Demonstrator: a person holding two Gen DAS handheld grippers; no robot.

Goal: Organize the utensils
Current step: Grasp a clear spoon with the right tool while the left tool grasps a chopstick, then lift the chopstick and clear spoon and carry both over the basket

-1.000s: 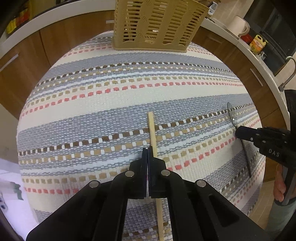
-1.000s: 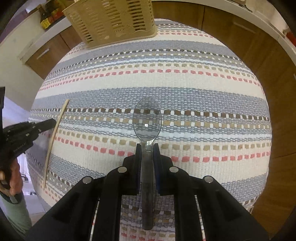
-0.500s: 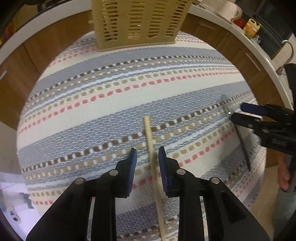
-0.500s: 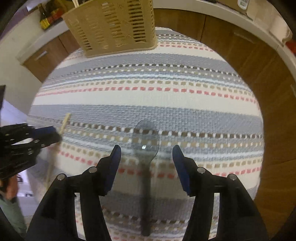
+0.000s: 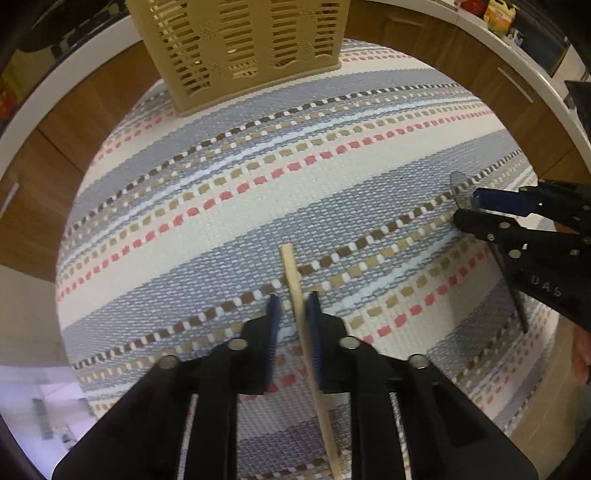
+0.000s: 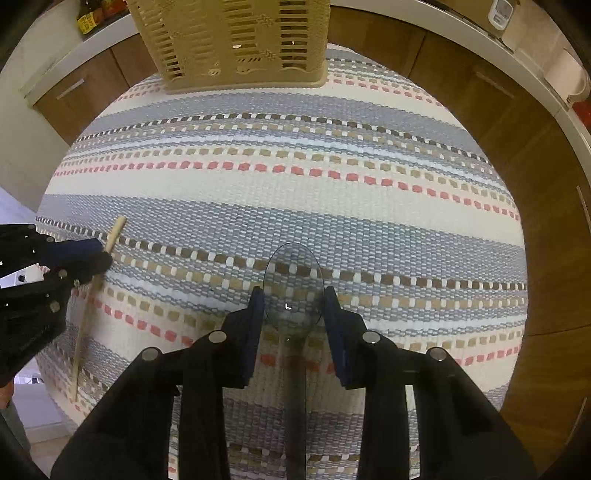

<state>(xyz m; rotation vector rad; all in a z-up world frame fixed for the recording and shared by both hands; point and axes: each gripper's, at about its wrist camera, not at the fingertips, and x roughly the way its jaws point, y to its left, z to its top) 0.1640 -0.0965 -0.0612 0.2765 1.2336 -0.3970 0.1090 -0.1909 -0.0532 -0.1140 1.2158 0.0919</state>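
A wooden chopstick [image 5: 295, 280] lies on the striped cloth [image 5: 258, 192], between the fingers of my left gripper [image 5: 293, 306], which is open around it. It also shows at the left of the right wrist view [image 6: 88, 302]. A clear smoky plastic spoon [image 6: 293, 284] lies on the cloth between the fingers of my right gripper [image 6: 293, 299], which is open wide around the bowl. The spoon's bowl [image 5: 458, 184] shows at the right of the left wrist view. A tan slotted utensil basket [image 5: 236, 48] stands at the far edge of the cloth; it also shows in the right wrist view [image 6: 236, 40].
The cloth covers a small table with wooden cabinets [image 6: 517, 129] and a white counter [image 6: 546, 88] around it. Bottles [image 5: 498, 14] stand on the counter at far right. The table edge drops off at left and right.
Both grippers have opened, letting go of the chopstick and the spoon, which now lie on the cloth. Both grippers have moved forward toward the basket and lower.
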